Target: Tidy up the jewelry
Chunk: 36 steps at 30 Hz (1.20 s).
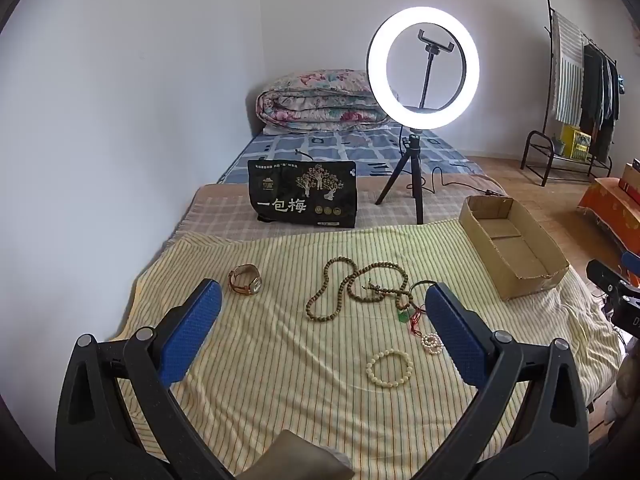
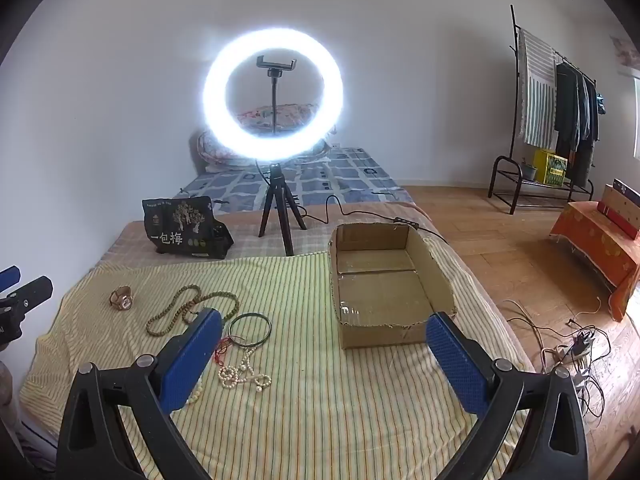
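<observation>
Jewelry lies on a yellow striped cloth [image 1: 260, 360]. A brown-strap watch [image 1: 245, 279] is at the left, also in the right wrist view [image 2: 121, 298]. A long brown bead necklace [image 1: 352, 290] lies mid-cloth [image 2: 188, 308]. A dark green bangle [image 2: 249, 329], a pearl strand [image 2: 242, 374], a cream bead bracelet [image 1: 389, 369] and a green pendant on red cord [image 1: 406, 316] lie near it. An empty cardboard box [image 2: 384, 288] stands at the right [image 1: 512, 240]. My left gripper [image 1: 323, 312] is open above the cloth. My right gripper [image 2: 324, 344] is open, empty, before the box.
A lit ring light on a tripod [image 1: 422, 60] stands behind the cloth, its cable trailing right. A black snack bag [image 1: 302, 194] stands at the back left. A folded quilt [image 1: 320, 100] lies on the bed. A clothes rack [image 2: 556, 120] and loose cables [image 2: 568, 344] are on the floor at right.
</observation>
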Available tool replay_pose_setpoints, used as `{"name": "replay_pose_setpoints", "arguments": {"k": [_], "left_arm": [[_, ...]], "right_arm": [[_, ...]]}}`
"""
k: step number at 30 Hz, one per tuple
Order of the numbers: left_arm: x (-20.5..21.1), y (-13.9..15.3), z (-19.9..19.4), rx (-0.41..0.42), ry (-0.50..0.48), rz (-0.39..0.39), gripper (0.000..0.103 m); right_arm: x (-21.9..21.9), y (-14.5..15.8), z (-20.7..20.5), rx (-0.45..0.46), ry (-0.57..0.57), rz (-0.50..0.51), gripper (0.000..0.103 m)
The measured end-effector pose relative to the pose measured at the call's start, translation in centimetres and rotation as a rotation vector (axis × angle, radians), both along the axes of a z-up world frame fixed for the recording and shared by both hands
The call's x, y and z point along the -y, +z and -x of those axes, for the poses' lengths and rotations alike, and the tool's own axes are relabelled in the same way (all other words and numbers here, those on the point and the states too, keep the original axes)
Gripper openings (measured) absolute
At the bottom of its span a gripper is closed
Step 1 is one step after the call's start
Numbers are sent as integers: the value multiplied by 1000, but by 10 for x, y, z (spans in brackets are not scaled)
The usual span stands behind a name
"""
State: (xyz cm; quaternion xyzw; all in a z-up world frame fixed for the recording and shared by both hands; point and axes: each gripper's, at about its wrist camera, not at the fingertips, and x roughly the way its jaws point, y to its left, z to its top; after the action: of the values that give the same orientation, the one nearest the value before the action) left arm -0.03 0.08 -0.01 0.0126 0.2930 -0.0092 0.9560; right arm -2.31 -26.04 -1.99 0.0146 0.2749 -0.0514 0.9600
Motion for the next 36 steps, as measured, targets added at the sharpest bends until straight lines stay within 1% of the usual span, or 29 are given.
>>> {"name": "replay_pose_setpoints", "arguments": {"k": [8, 9, 15, 16, 20, 36], "left_arm": [[-1, 1, 0, -1, -2, -3, 103], [1, 0, 1, 8, -2, -11, 103], [3, 0, 0, 14, 3, -11, 103], [-1, 8, -4, 15, 7, -11, 103], [-3, 12, 0, 27, 16, -7, 103], [-2, 12, 2, 36, 20, -1, 103]], "right_arm": [[3, -3, 3, 7, 7, -1, 103], [0, -2, 0, -6, 3, 7, 103], [-1, -1, -1, -8, -4, 13, 103], [-1, -1, -1, -8, -4, 12, 103], [-1, -1, -2, -8, -4, 14, 103], [0, -3, -2, -11, -6, 10, 103]]}}
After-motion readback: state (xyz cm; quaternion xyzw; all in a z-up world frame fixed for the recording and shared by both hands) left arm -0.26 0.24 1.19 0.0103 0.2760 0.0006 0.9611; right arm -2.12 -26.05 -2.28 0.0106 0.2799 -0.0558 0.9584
